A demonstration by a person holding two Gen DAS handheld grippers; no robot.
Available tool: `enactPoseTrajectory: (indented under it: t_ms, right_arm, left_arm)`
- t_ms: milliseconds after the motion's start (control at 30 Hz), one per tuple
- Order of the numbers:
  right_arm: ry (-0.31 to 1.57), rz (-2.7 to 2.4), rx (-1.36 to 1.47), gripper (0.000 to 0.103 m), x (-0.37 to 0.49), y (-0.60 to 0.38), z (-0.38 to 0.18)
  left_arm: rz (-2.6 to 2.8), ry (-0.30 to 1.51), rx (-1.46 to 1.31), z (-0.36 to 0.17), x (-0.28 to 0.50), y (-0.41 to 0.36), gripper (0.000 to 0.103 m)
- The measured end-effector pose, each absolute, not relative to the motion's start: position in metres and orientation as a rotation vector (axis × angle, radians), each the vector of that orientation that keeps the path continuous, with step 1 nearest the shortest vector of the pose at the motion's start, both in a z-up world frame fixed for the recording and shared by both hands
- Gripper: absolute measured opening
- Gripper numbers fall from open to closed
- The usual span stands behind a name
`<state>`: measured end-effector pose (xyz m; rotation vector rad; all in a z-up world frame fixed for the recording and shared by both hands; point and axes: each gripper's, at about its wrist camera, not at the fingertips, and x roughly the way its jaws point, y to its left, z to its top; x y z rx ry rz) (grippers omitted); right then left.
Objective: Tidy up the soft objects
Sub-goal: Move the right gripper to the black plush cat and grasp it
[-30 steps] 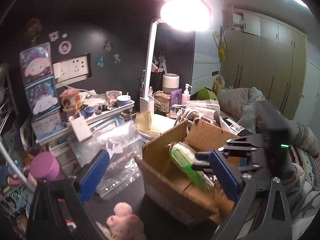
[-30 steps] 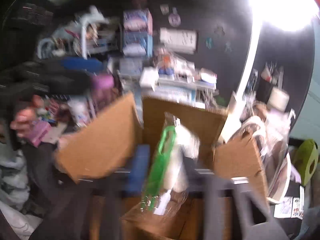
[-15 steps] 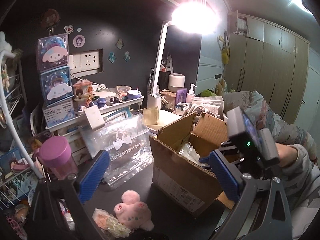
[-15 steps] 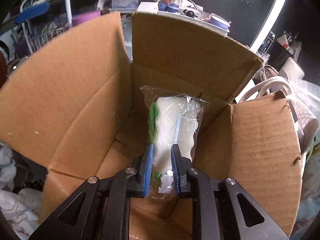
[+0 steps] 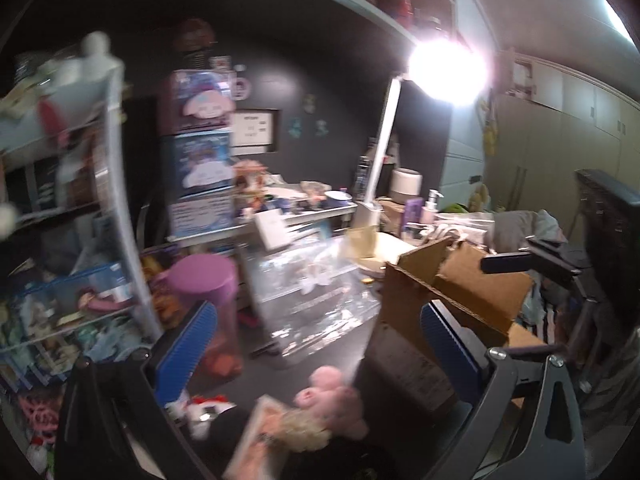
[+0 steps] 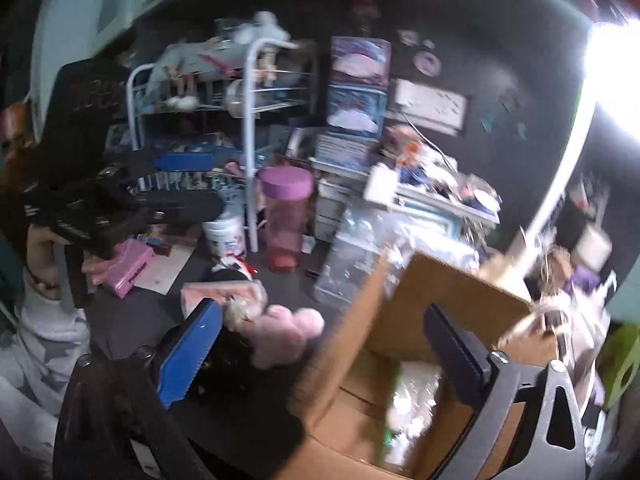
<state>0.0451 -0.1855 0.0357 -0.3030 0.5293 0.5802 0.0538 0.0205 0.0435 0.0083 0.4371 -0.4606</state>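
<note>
On the dark bench [image 6: 132, 320], just left of the cardboard box [image 6: 452, 300], lies the pink plush toy [image 6: 288, 334], its long axis running roughly left to right in the right wrist view. In the left wrist view the toy [image 5: 332, 396] sits low between the jaws of the left gripper [image 5: 320, 344], which stand spread wide and hold nothing; this gripper appears the nearer. The right gripper [image 6: 320, 352] has just been opening; its jaws stand fully spread and empty above the box edge. The wrapped packet [image 6: 412, 404] rests inside the box, clear of both pads.
</note>
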Motion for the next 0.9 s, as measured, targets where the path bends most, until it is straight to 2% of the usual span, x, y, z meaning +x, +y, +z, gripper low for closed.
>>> enactPoseTrajectory:
  t_ms: [233, 500, 600, 800, 833, 867, 900]
  right_arm:
    - [0.568, 0.722, -0.352, 0.103, 0.036, -0.116, 0.020]
    - [0.780, 0.840, -0.302, 0.102, 0.058, -0.072, -0.056]
    - [0.863, 0.806, -0.257, 0.092, 0.067, -0.076, -0.087]
    - [0.961, 0.778, -0.178, 0.088, 0.077, -0.093, -0.119]
    - [0.976, 0.780, -0.170, 0.084, 0.077, -0.094, -0.122]
    - [0.987, 0.782, -0.163, 0.073, 0.076, -0.096, -0.125]
    - [0.998, 0.789, -0.150, 0.072, 0.077, -0.097, -0.127]
  left_arm:
    - [-0.366, 0.467, -0.025, 0.012, 0.042, 0.070, 0.102]
    - [-0.343, 0.525, -0.081, -0.035, 0.035, 0.102, 0.102]
    - [-0.377, 0.554, -0.108, -0.050, 0.035, 0.106, 0.102]
    - [-0.410, 0.623, -0.102, -0.076, 0.043, 0.099, 0.102]
    - [-0.412, 0.635, -0.102, -0.080, 0.045, 0.097, 0.102]
    - [-0.418, 0.647, -0.100, -0.084, 0.048, 0.095, 0.102]
    - [-0.428, 0.658, -0.099, -0.088, 0.050, 0.092, 0.102]
